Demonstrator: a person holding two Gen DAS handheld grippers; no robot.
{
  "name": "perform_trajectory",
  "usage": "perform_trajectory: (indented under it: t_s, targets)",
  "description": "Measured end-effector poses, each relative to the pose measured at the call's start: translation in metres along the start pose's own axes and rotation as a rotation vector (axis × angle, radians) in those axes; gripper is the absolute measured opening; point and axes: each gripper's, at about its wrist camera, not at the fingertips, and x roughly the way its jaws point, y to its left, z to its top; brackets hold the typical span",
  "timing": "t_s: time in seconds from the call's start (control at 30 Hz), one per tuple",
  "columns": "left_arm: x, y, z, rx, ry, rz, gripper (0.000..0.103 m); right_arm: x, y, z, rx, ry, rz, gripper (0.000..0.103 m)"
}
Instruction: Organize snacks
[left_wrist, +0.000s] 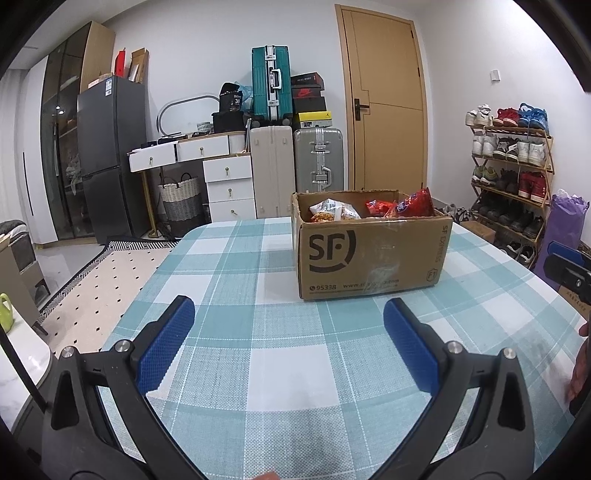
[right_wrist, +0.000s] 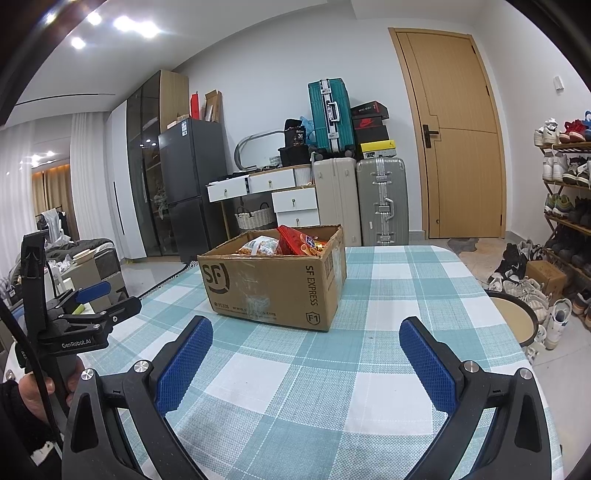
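On the far part of the checked tablecloth (left_wrist: 258, 369) the cardboard box (left_wrist: 369, 254) already holds the snack bags (left_wrist: 406, 206), while left gripper (left_wrist: 289, 332) and right gripper (right_wrist: 306, 350) hover near, jaws spread and empty, so little seems left.

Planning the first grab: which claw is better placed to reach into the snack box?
Probably right, narrowly. Both claws, left and right, are open and empty, short of the cardboard box. The red snack bags sit towards its right end.
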Motion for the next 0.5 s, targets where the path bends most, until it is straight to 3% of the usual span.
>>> perform_trajectory:
  t_s: [0.5]
  targets:
    - [0.0058, 0.0029, -0.0012, -0.013, 0.014, 0.005, 0.102, 0.0002, -0.0001, 0.0002, -0.003, 0.001, 0.000, 0.103]
